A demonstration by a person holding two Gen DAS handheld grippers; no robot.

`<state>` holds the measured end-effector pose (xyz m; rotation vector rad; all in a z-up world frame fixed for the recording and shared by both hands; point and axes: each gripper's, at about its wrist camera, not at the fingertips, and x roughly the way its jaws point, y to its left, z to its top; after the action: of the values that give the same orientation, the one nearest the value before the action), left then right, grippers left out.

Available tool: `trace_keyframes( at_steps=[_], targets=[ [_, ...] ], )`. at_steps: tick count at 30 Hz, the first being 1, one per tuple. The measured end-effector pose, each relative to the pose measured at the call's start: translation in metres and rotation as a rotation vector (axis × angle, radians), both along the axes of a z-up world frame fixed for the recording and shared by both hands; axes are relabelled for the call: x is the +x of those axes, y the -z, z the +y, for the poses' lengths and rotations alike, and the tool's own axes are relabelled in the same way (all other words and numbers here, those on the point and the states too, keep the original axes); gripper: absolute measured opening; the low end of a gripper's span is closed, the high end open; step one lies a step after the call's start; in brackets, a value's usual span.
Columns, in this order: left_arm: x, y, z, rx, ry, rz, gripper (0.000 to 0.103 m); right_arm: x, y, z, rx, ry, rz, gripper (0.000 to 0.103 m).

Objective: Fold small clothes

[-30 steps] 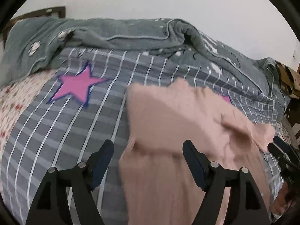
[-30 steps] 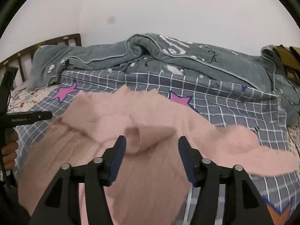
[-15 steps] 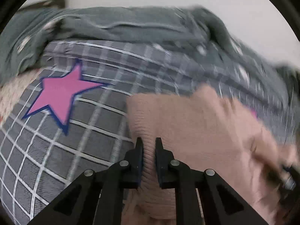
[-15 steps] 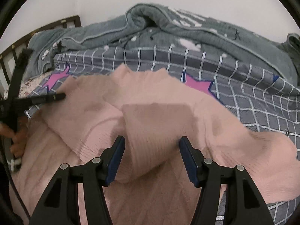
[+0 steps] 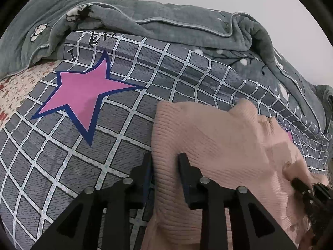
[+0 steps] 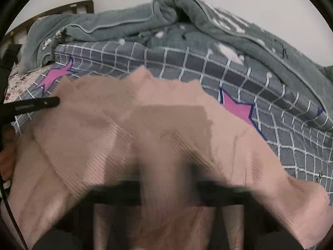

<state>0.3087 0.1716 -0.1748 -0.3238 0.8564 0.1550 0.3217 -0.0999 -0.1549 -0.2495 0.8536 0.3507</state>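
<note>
A pink knit sweater (image 5: 218,141) lies spread on the grey checked bedspread (image 5: 62,166). My left gripper (image 5: 166,160) is low at the sweater's left edge. Its jaws are opening, and the folded edge still sits loosely between the fingers (image 5: 184,166). In the right wrist view the sweater (image 6: 145,125) fills the middle and my right gripper (image 6: 166,179) is badly blurred. Its jaws have closed on a raised fold of the knit. The right gripper's tip (image 5: 301,187) also shows at the sweater's right side, and the left one (image 6: 41,104) pokes in from the left.
A rumpled grey-green blanket (image 5: 166,27) is heaped along the far side of the bed. Pink stars (image 5: 83,95) mark the bedspread. A floral sheet (image 5: 16,87) shows at the left, a dark headboard (image 6: 62,8) behind. A hand (image 6: 8,156) holds the left tool.
Both grippers came down onto the sweater. The left one shut on its left edge, then parted a little. The right one stood open over a fold and has now closed on it.
</note>
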Motion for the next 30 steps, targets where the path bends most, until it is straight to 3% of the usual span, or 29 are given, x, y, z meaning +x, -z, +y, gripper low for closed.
trace_keyframes(
  at_steps=[3, 5, 9, 12, 14, 18, 21, 22, 24, 26, 27, 28, 29, 30],
  targets=[
    [-0.002, -0.002, -0.001, 0.003, 0.002, -0.004, 0.027, -0.018, -0.031, -0.037, 0.113, 0.079, -0.164, 0.006],
    [-0.003, -0.003, -0.001, -0.004, 0.005, -0.005, 0.027, -0.024, -0.042, -0.065, 0.106, 0.197, -0.219, 0.008],
    [-0.003, -0.002, 0.001, -0.021, 0.005, 0.0, 0.027, -0.027, -0.02, -0.105, 0.016, 0.304, -0.11, 0.02],
    [-0.003, -0.003, 0.002, -0.03, 0.007, -0.001, 0.028, -0.037, -0.005, -0.12, 0.031, 0.298, -0.02, 0.02],
    [-0.004, -0.004, 0.003, -0.044, 0.007, -0.008, 0.028, -0.052, -0.008, -0.124, 0.044, 0.291, -0.026, 0.023],
    [-0.006, -0.006, 0.006, -0.083, 0.002, -0.018, 0.028, -0.067, -0.02, -0.121, 0.062, 0.276, -0.117, 0.054],
    [-0.006, -0.004, 0.006, -0.093, -0.003, -0.016, 0.028, -0.059, -0.021, -0.107, 0.054, 0.228, -0.099, 0.059],
    [-0.006, -0.004, 0.005, -0.091, -0.003, -0.016, 0.028, -0.054, -0.017, -0.101, 0.04, 0.213, -0.076, 0.064],
    [-0.007, -0.005, 0.005, -0.089, -0.003, -0.019, 0.028, -0.04, -0.004, -0.093, -0.006, 0.225, -0.022, 0.064],
    [-0.008, -0.006, 0.005, -0.093, -0.006, -0.024, 0.028, -0.03, 0.009, -0.089, -0.029, 0.234, 0.031, 0.062],
    [-0.009, -0.007, 0.006, -0.096, -0.006, -0.028, 0.028, -0.029, 0.011, -0.088, -0.022, 0.232, 0.033, 0.051],
    [-0.01, -0.008, 0.006, -0.098, -0.006, -0.034, 0.028, -0.031, 0.009, -0.087, -0.016, 0.22, 0.022, 0.025],
    [-0.01, -0.009, 0.006, -0.098, -0.005, -0.039, 0.028, -0.034, 0.006, -0.085, -0.034, 0.22, -0.002, 0.005],
    [-0.011, -0.01, 0.006, -0.1, -0.004, -0.047, 0.028, -0.038, 0.003, -0.084, -0.035, 0.212, -0.019, 0.004]
  ],
)
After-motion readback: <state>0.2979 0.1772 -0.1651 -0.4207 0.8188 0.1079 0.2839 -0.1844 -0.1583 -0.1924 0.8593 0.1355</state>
